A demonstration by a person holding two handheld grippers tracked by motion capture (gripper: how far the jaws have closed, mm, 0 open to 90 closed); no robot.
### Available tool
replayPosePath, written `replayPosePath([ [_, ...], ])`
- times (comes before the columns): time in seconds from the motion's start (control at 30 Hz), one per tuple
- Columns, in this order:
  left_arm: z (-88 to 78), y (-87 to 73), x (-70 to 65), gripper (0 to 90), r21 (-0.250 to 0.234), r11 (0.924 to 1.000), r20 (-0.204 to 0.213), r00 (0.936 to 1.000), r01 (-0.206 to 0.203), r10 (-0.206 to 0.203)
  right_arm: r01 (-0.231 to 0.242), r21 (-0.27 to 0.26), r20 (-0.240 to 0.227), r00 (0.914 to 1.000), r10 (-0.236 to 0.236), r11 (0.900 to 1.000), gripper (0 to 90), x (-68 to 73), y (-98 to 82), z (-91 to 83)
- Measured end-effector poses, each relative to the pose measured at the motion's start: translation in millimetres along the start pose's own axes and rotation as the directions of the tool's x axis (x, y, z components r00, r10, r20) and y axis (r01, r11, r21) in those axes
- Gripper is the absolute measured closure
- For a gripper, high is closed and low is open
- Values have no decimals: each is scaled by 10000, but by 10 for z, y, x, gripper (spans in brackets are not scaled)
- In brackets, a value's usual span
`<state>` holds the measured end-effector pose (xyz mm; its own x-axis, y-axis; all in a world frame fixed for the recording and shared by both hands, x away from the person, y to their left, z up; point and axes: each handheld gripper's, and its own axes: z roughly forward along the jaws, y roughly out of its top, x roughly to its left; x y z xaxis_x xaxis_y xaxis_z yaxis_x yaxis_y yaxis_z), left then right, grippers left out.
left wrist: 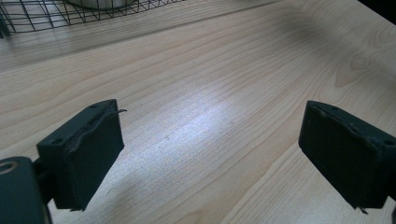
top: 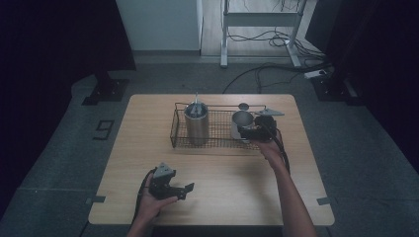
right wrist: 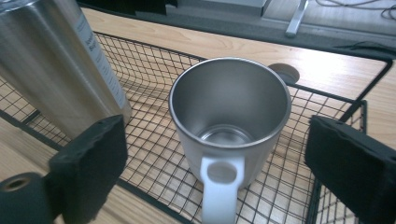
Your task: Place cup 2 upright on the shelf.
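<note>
The wooden table [top: 212,182] carries a wire basket [top: 180,140] at its far middle, which keeps a tall steel tumbler [top: 196,123] and a steel mug [right wrist: 229,121] together. The mug stands upright at the basket's right end, handle toward the right gripper [right wrist: 219,168], whose jaws are spread either side, apparently lined up for a grasp. The left gripper [left wrist: 210,154] idles near-left, jaws spread over bare wood.

I see steel mug [right wrist: 229,126] with white handle [right wrist: 219,186]: upright, empty, standing in wire basket [right wrist: 299,186] beside taller steel tumbler [right wrist: 56,65].
</note>
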<state>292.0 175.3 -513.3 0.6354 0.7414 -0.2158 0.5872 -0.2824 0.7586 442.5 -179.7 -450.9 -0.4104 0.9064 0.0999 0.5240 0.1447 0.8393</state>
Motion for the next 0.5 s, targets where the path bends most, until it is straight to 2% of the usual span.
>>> replayPosePath([
  [0.27,-11,-1,10,64,-23,10000,-36,10000,15,-15,-47,-237,-140,9999,44,9997,93,6,-151,-232],
  [0.5,-5,-5,11,64,6,10000,-72,10000,6,-6,-70,-393,-334,9994,57,9992,127,-9,-372,-430],
])
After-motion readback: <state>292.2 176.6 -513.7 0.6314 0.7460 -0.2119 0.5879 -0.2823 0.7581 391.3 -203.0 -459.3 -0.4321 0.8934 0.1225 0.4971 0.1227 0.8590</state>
